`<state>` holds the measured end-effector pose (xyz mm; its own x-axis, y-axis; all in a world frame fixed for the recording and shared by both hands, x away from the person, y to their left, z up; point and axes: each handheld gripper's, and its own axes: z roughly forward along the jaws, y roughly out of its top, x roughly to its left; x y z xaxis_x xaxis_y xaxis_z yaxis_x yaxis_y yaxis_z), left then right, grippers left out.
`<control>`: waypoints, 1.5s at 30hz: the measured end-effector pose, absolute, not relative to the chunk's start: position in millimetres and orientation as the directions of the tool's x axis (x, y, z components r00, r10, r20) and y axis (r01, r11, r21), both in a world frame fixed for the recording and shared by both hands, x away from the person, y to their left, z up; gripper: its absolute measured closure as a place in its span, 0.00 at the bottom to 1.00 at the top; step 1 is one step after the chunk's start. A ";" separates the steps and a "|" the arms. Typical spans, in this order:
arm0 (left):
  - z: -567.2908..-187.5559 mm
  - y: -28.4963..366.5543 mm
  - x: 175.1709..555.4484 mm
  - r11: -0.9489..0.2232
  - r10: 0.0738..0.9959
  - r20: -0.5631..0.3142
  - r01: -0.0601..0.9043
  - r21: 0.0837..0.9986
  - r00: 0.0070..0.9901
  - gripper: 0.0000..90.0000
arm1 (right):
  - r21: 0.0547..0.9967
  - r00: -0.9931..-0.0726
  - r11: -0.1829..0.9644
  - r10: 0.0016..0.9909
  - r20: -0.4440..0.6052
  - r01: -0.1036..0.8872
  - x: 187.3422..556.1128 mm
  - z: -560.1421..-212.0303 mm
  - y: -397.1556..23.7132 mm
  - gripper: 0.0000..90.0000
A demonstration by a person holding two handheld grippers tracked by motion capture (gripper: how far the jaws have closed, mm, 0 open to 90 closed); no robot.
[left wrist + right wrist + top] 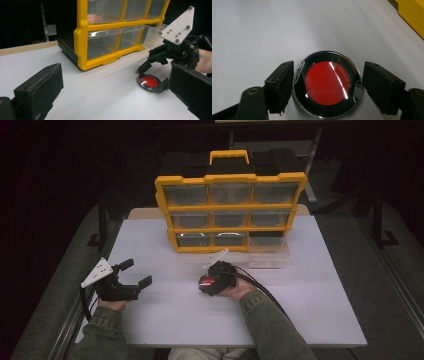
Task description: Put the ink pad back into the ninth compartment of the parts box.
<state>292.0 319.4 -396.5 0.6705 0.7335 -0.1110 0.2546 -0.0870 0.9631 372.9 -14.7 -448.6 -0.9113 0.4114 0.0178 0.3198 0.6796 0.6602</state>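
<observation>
A round red disc (206,281) (148,82) (327,83) in a black-rimmed clear case lies flat on the white table (300,290), in front of a yellow drawer organizer (230,179) (82,47). My right gripper (208,283) (152,78) (327,86) is lowered over the disc and open. One jaw stands on each side of the case, the left close against its rim, the right a small gap away. My left gripper (136,272) (117,92) hovers wide open near the table's left edge with nothing between its fingers.
The organizer has rows of clear drawers. Its bottom right drawer (268,252) (153,33) is pulled out onto the table, just behind my right gripper. A corner of the organizer (412,12) shows in the right gripper view. Dark floor surrounds the table.
</observation>
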 end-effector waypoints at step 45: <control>-395.3 320.0 292.2 -0.087 0.738 -0.106 0.250 0.964 0.666 0.00 | 0.761 -0.894 0.553 0.441 0.078 0.339 364.5 -406.5 -39.2 0.32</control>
<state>292.2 320.0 -395.3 0.6661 0.7383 -0.1059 0.2499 -0.0871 0.9644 364.5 -39.2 -406.5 -0.8939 0.4415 0.0780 0.3394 0.5529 0.7610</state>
